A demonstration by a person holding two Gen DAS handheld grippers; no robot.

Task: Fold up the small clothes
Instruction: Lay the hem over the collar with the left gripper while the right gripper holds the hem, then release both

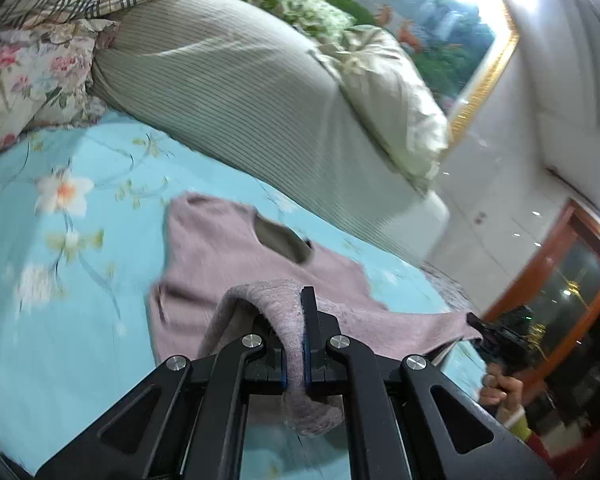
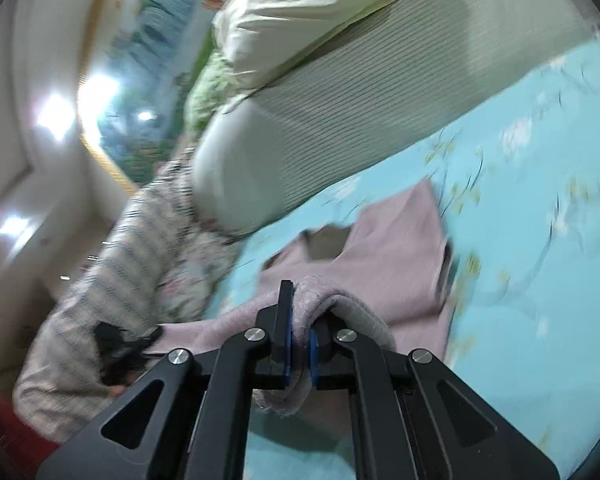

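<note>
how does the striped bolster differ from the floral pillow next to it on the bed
The striped bolster is long, rounded and grey-green with fine dark lines; the floral pillow is shorter and cream with pink blooms. The bolster stretches along the blue sheet; the pillow sits at its end. Both rest on the bed.

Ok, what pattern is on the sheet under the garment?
Light turquoise bed sheet printed with white flowers and thin stems, clearest in the left wrist view.

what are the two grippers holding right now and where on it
Both hold the same dusty-pink knit garment. The left gripper and the right gripper each pinch a bunched fold of its near edge, one toward each end; the far part lies on the blue floral bedsheet.
</note>
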